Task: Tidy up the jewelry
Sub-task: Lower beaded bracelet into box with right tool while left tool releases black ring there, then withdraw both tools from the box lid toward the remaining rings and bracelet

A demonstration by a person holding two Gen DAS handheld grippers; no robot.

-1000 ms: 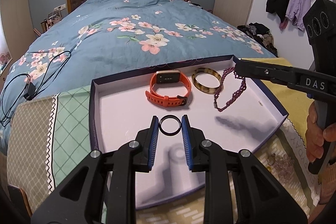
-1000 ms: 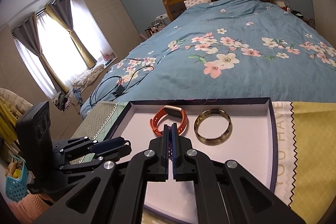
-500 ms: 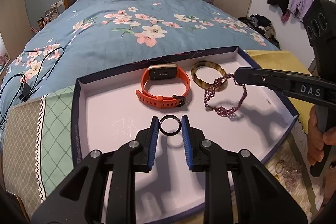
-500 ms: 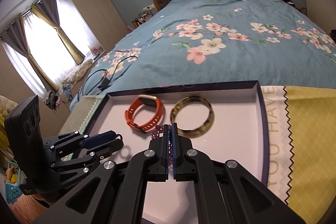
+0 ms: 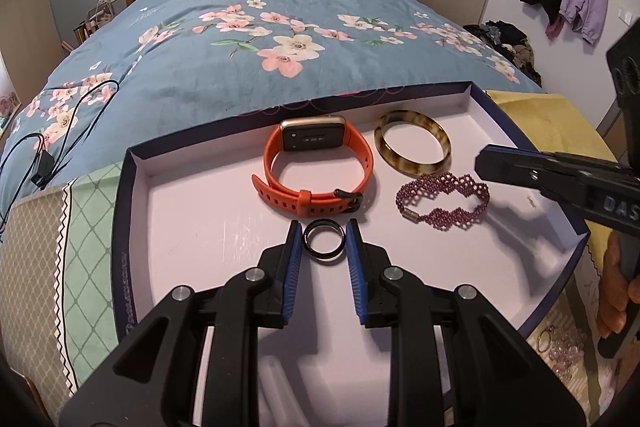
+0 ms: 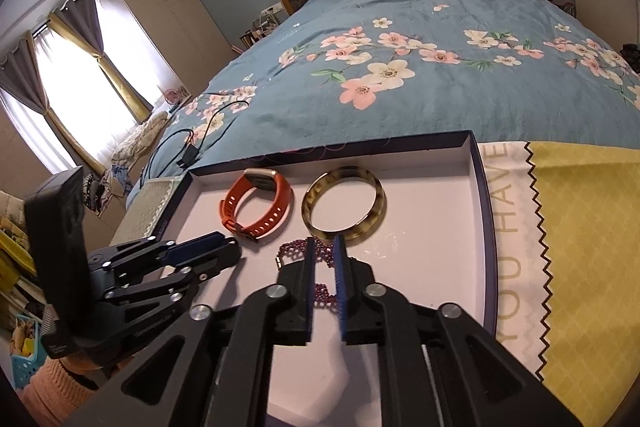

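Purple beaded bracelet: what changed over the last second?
The right tool lowered the purple beaded bracelet onto the tray floor and its jaws have just been opening, releasing it. The left tool still grips the black ring; watch and bangle unmoved.

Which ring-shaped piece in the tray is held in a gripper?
The small dark ring, between the left gripper's blue pads; watch, bangle and beaded bracelet lie loose.

Glossy dark metal ring (image 5: pixel 323 239), matt orange rubbery watch strap (image 5: pixel 316 201), glossy mottled bangle (image 5: pixel 412 148), shiny purple beaded bracelet (image 5: pixel 444 201).
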